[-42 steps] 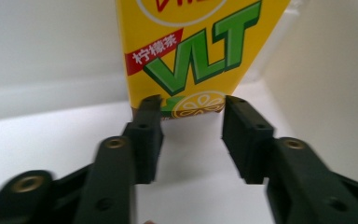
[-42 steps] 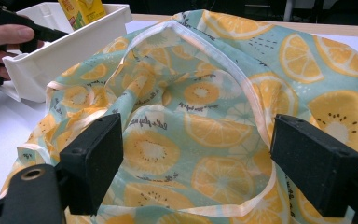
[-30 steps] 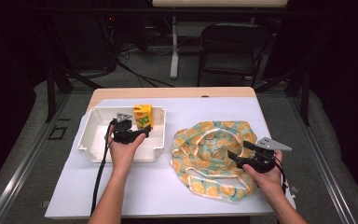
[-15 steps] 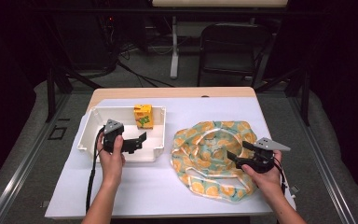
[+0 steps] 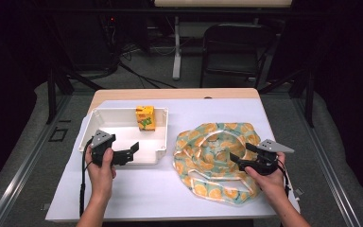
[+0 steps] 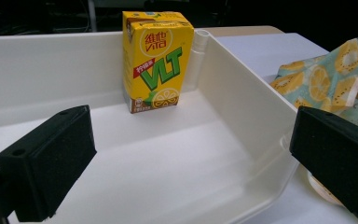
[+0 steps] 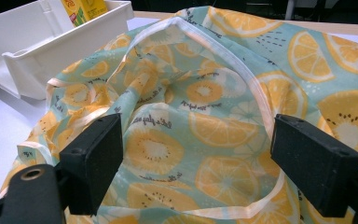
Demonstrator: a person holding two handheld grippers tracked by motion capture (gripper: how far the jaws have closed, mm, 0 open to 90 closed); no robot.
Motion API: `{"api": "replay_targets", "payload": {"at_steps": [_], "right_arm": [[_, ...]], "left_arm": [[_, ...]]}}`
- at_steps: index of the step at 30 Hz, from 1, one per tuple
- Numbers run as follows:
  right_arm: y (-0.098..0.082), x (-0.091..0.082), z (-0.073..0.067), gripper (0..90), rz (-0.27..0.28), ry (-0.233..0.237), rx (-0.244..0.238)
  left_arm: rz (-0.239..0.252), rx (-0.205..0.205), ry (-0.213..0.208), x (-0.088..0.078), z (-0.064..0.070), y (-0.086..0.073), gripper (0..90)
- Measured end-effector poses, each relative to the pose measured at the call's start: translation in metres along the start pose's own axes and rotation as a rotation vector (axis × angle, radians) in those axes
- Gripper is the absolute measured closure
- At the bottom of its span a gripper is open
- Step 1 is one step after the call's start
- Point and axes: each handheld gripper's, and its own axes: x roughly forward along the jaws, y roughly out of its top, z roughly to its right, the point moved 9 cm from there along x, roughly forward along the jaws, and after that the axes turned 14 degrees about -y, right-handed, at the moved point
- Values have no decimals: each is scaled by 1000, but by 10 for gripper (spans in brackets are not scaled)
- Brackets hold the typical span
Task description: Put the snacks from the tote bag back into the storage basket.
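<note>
A yellow juice carton stands upright in the far right corner of a white tray. My left gripper hovers over the tray's near edge and points at the carton from a distance. Its jaws have just been opening and stand open with nothing between them. A crumpled cloth with an orange-slice print lies to the right of the tray. My right gripper hangs open just above the cloth's right part, holding nothing.
Tray and cloth rest on a white sheet that covers a wooden table. A dark chair and stand legs are on the floor beyond the table's far edge. Bare sheet lies in front of the tray.
My left gripper has drawn back from beside the carton toward the tray's near left, and its jaws have spread. The carton stays upright in the tray. The right gripper has not moved.
</note>
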Motion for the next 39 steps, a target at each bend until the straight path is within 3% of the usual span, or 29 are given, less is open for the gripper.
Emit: {"api": "replay_targets", "payload": {"at_steps": [4,18,27,39], "right_arm": [[1,-1,1,166,4,-2,-2],[3,-1,3,164,10,-6,1],[3,-1,2,160,11,-8,-9],[3,0,0,158,14,-4,-8]], "left_arm": [[16,-13,-25,-11,3,-2,1],[-3,2,30,-53,-9,-28,4],[26,-12,53,-81,-20,-37,4],[23,-13,67,-97,-27,-48,4]]}}
